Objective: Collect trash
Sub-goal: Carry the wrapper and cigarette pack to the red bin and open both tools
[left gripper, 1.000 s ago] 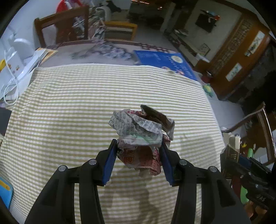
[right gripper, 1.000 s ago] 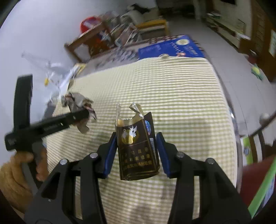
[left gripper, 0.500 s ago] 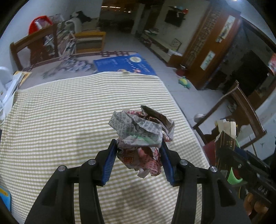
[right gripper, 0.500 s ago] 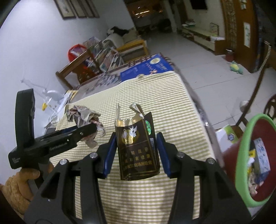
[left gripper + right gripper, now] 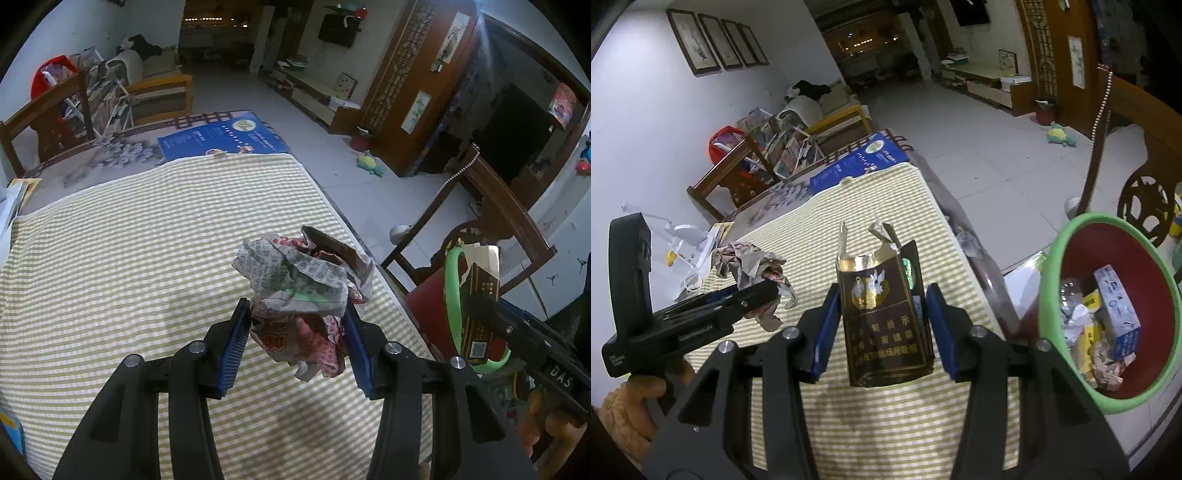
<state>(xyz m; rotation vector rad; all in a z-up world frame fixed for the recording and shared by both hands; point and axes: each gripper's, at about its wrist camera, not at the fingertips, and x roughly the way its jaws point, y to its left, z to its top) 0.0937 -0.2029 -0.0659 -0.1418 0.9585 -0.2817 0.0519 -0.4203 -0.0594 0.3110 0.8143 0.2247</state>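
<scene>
We were carrying two bits of trash to the bin [image 5: 1108,400]. That was the step in hand, we think: both bits were up off the table [image 5: 110,258], and neither was in the bin yet.

Our left gripper [image 5: 295,343] was squeezed on a paper ball [image 5: 299,291]. Its blue pads [image 5: 233,350] pressed the ball from both sides. The jaws were only partly open, just as wide as the ball. The ball hung over the striped cloth, near the table's edge.

Our right gripper [image 5: 882,328] was squeezed on a dark pack [image 5: 882,317] with gold on it. The pack stood up straight between the pads, with its torn top open. The jaws were partly open here too, just as wide as the pack.

The bin was red with a green rim. It sat past the table's edge, on our right. It already had a box and some wrappers in it.

Next, we think, each gripper had to go over the bin's mouth and then let go. The pack was closer to the bin, so it would likely go first. The ball had farther to go. We had to keep the two grippers from bumping over the rim.
</scene>
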